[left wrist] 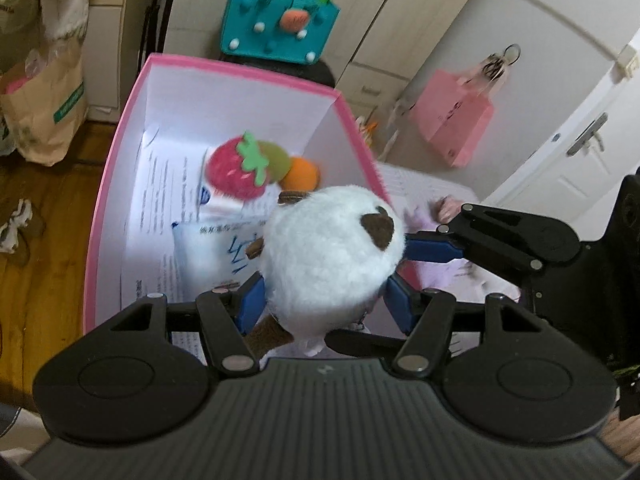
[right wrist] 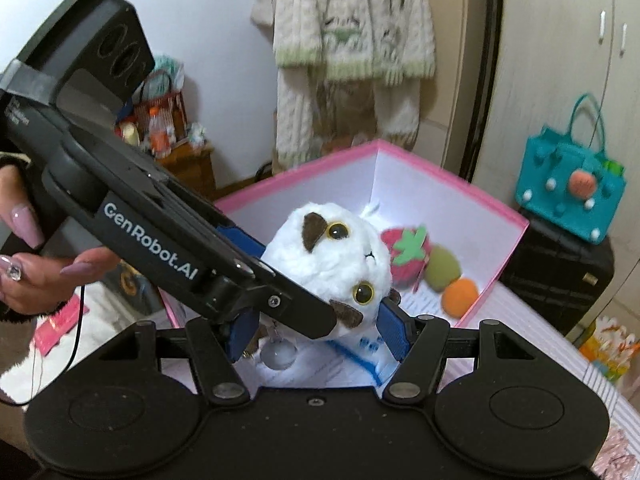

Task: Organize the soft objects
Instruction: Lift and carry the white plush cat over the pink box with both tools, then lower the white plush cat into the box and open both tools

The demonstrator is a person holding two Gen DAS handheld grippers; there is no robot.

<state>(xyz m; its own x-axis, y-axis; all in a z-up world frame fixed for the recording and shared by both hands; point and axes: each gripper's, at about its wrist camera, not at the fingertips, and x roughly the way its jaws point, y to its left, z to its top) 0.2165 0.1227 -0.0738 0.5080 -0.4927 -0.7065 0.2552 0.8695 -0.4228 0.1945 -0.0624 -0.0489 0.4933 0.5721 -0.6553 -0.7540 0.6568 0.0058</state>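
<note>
Blue-padded fingers [left wrist: 250, 306] of the left gripper [left wrist: 324, 300] press both sides of a white plush owl [left wrist: 330, 260], holding it over the pink box [left wrist: 120, 152]. Beyond the fingertips, inside the box, lie a plush strawberry [left wrist: 236, 170], a green plush fruit [left wrist: 276, 162] and an orange plush ball [left wrist: 302, 174].

From the right wrist, the right gripper [right wrist: 318, 330] has its blue pads [right wrist: 394, 332] spread wide, flanking the owl's [right wrist: 340, 256] lower body; whether they touch it is unclear. The left gripper [right wrist: 256, 264] crosses from the left, clamped on the owl.
</note>
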